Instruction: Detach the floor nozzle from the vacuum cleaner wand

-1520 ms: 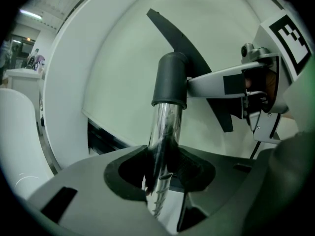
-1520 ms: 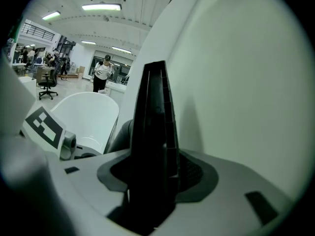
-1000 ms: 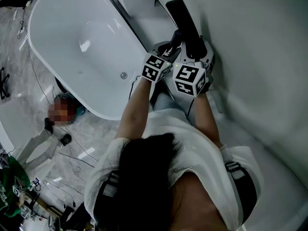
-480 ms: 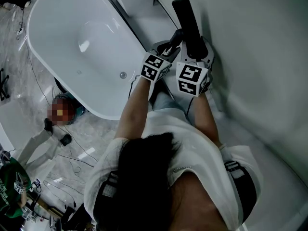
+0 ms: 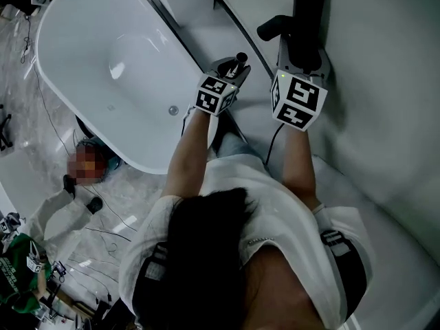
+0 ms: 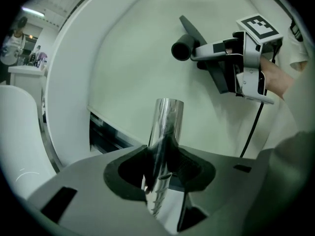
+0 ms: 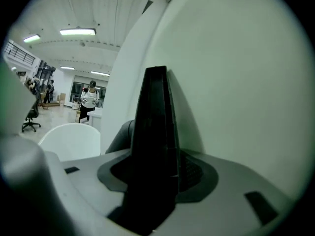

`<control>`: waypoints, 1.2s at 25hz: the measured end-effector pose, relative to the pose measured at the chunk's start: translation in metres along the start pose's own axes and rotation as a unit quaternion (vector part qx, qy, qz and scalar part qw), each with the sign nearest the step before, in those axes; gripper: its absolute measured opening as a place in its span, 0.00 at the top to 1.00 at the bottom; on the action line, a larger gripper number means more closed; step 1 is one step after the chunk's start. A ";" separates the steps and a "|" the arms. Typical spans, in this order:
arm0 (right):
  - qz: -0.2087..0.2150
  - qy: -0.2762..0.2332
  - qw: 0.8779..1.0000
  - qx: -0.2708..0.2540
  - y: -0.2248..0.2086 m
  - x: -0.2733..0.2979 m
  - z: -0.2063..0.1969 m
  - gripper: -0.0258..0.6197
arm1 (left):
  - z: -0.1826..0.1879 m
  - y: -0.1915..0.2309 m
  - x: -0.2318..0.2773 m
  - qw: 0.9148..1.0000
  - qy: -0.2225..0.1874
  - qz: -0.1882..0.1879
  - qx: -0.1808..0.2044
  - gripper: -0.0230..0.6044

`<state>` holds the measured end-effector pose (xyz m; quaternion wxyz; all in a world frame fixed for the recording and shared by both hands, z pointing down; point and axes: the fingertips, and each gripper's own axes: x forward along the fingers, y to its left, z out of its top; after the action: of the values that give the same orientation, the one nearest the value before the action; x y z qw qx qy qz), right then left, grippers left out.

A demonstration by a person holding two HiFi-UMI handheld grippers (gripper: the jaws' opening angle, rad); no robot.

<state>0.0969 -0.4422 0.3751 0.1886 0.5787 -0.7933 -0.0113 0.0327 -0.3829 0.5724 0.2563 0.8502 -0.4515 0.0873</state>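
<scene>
Right of the white bathtub (image 5: 82, 95), against the pale curved wall (image 5: 385, 81): two hand-held grippers, one vacuum part in each.

Item 1, left gripper (image 5: 236, 65): clamped on the chrome wand (image 6: 167, 122), tube pinched between both pads, open end jutting past the jaws, bare. Held just right of the bathtub's rim.

Item 2, right gripper (image 5: 301, 57): closed wide on the black floor nozzle (image 5: 309, 19), flat body pinched edge-on between the jaws, round neck (image 6: 181, 48) pointing left, well apart from the wand. Placed farther off and farther right than the left gripper.

Step in hand, as judged: the separation itself, apparently done; neck out of the tube, nothing bridging the two.

Next move, as judged: carrying the nozzle clear and setting it down somewhere stable, wand kept steady meanwhile; firm pinch needed, most of the nozzle's bulk lying beyond the jaws.

Change against the earlier head views: then, grippers side by side and nearly touching, nozzle sitting at the wand's end just beyond the left gripper; now, right gripper up and away to the far right with the nozzle, somewhat rolled; left gripper in the same spot.
</scene>
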 end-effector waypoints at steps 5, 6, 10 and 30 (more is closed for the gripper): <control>0.033 0.007 0.999 0.015 0.015 -0.004 -0.012 0.61 | -0.002 0.003 0.001 1.000 -0.001 0.007 -0.005 0.72; 0.038 0.007 0.999 0.020 0.017 -0.004 -0.014 0.61 | -0.002 0.005 0.001 1.000 -0.001 0.009 -0.007 0.72; 0.047 0.007 0.998 0.034 0.015 -0.004 -0.016 0.61 | 0.001 0.002 0.006 0.999 -0.003 0.020 -0.029 0.72; 0.066 0.020 0.996 0.050 0.025 -0.005 -0.034 0.61 | 0.030 0.017 -0.021 0.994 -0.048 0.090 -0.047 0.53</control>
<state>0.0860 -0.4229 0.4111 0.1751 0.5339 -0.8256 0.0523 0.0046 -0.3912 0.5449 0.2654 0.7962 -0.5416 0.0480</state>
